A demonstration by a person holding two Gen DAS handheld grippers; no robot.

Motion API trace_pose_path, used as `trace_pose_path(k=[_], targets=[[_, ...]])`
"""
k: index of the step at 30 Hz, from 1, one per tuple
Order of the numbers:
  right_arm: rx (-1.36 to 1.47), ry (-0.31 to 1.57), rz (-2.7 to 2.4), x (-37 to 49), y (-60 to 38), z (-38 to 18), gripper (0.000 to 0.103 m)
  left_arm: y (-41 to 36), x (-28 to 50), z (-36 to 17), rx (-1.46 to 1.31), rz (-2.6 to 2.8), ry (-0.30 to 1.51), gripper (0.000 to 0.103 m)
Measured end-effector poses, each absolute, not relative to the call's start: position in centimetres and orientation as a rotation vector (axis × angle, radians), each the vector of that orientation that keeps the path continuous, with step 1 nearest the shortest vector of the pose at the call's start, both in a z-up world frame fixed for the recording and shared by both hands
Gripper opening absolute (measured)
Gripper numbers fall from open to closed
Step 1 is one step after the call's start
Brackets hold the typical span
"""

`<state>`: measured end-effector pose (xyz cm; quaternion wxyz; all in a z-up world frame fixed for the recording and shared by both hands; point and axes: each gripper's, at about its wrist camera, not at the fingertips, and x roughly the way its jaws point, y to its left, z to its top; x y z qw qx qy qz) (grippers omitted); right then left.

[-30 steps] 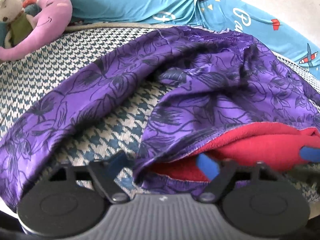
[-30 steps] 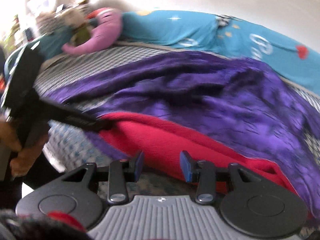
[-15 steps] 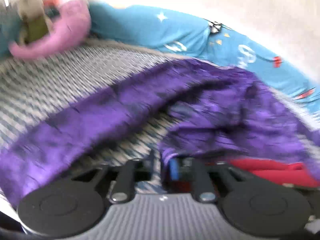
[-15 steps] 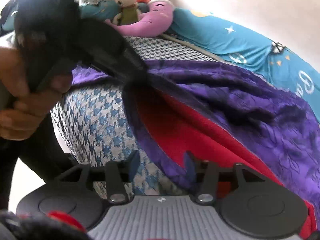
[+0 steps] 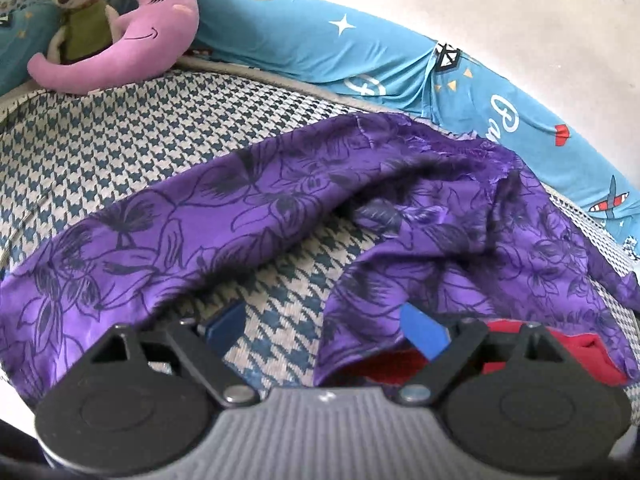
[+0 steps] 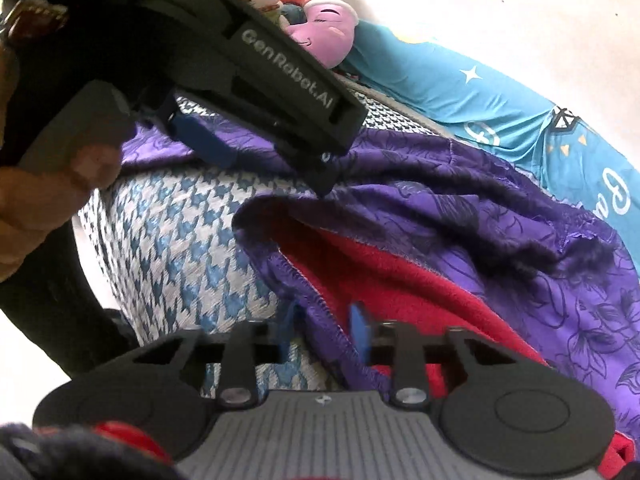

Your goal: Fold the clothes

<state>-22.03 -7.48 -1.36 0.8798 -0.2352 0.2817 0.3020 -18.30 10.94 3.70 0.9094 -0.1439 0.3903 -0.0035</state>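
Purple floral trousers (image 5: 248,216) with a red fleece lining (image 5: 560,348) lie spread on the houndstooth bed cover (image 5: 120,140). My left gripper (image 5: 324,324) hovers open and wide over the gap between the two legs, its right fingertip (image 5: 424,328) on the right leg's cloth. In the right wrist view the leg opening shows its purple hem (image 6: 296,280) and red lining (image 6: 400,280). My right gripper (image 6: 323,330) is open at the bed's near edge, with that hem running between its fingers.
A pink moon plush (image 5: 132,36) and a rabbit toy (image 5: 76,8) sit at the back left. A blue printed bolster (image 5: 360,52) lines the wall. A hand (image 6: 36,208) holds the left tool's black body (image 6: 280,76) just above the right gripper.
Half a second ago my left gripper was shut on the purple cloth; it now stands open. My right gripper has moved in, so the hem sits between its fingers.
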Motion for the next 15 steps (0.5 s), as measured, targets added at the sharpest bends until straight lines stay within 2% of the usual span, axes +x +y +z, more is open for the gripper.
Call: trace_pose_path(k=[6, 12, 15], targets=[[-0.454, 0.617, 0.636, -21.6, -7.4, -1.0, 0.008, 11.2, -18.1, 3.5, -0.297, 0.018, 0.804, 0.092], [-0.282, 0.695, 0.851, -22.6, -8.1, 0.9, 0.007, 11.9, -18.4, 3.9, -0.281, 0.079, 0.757, 0.095], [-0.288, 0.687, 0.952, -24.2, -8.0, 1.4, 0.008, 12.4, -18.8, 4.7, -0.278, 0.137, 0.697, 0.103]])
